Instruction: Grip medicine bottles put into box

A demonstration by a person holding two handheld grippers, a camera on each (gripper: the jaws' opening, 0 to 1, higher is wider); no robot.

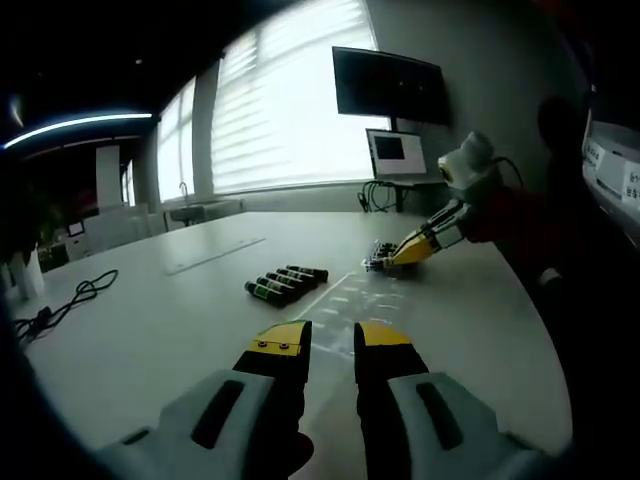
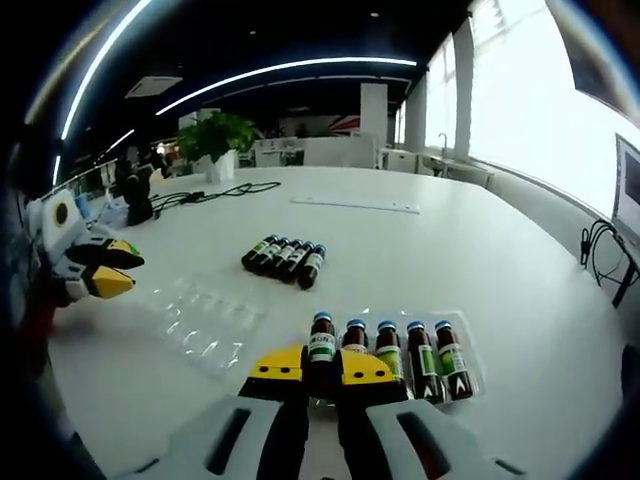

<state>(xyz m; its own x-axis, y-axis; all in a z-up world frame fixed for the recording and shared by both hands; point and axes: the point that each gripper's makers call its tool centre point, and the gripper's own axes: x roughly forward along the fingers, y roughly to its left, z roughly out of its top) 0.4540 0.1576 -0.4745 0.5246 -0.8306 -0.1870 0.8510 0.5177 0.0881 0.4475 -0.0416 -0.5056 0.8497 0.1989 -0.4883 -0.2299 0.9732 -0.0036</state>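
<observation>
Right gripper [image 2: 322, 368] is down at the clear tray [image 2: 470, 372], its fingers pinching the leftmost bottle [image 2: 321, 352] in the row. Five medicine bottles [image 2: 400, 355] sit in that tray, so I'd call it half done. Beyond, five loose bottles [image 2: 284, 258] wait on the white table [image 2: 400, 250]. Left gripper [image 1: 330, 345] hovers, fingers slightly spread, holding nothing. Labels are green, text too small to read.

Five small brown medicine bottles [image 2: 388, 352] with blue caps and green labels lie side by side in a clear plastic tray [image 2: 474, 375], caps pointing away. Five more bottles [image 2: 285, 259] lie in a tight row on the bare white table, well apart from the tray.
</observation>
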